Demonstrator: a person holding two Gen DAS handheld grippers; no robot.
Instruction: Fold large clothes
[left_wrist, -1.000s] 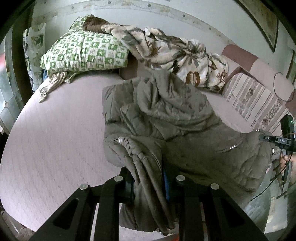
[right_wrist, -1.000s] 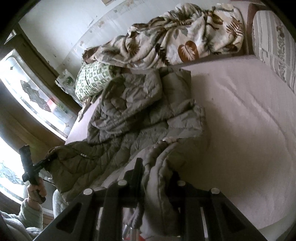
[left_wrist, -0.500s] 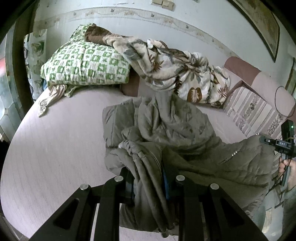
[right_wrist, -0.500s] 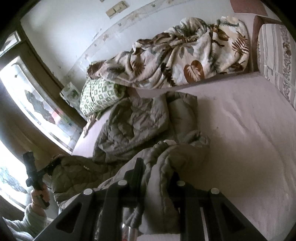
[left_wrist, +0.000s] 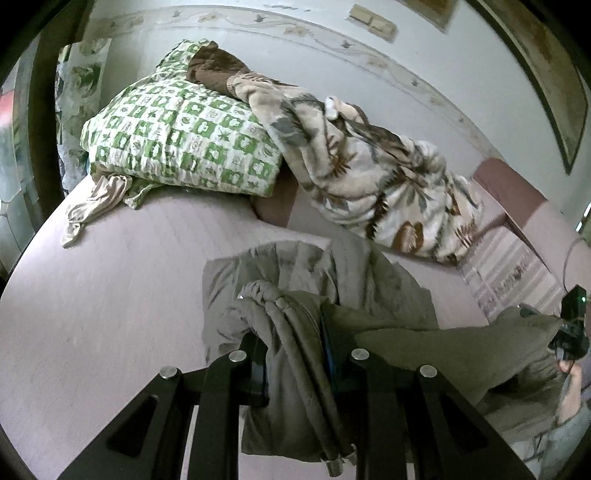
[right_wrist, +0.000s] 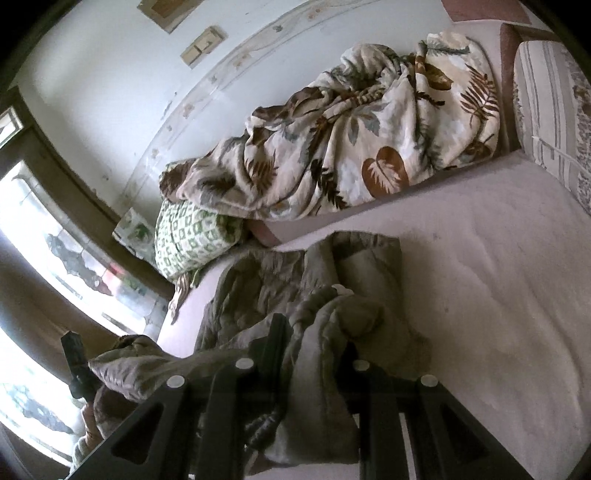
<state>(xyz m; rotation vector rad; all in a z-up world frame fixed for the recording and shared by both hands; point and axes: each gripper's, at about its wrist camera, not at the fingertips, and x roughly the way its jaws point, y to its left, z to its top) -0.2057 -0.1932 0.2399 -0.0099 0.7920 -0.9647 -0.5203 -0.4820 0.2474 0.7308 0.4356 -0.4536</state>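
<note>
Two hand-held grippers, left (left_wrist: 293, 354) and right (right_wrist: 314, 354), each clamped on bunched olive quilted jacket (left_wrist: 369, 291) fabric

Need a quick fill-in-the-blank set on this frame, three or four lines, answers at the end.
1. Both tongs, left and right, are shut on the olive quilted ____.
2. The jacket lies partly on the pink ____.
3. The pillow has a white and ____ check pattern.
4. The blanket printed with ____ is heaped against the wall.

Missing words: jacket; bed; green; leaves
</note>
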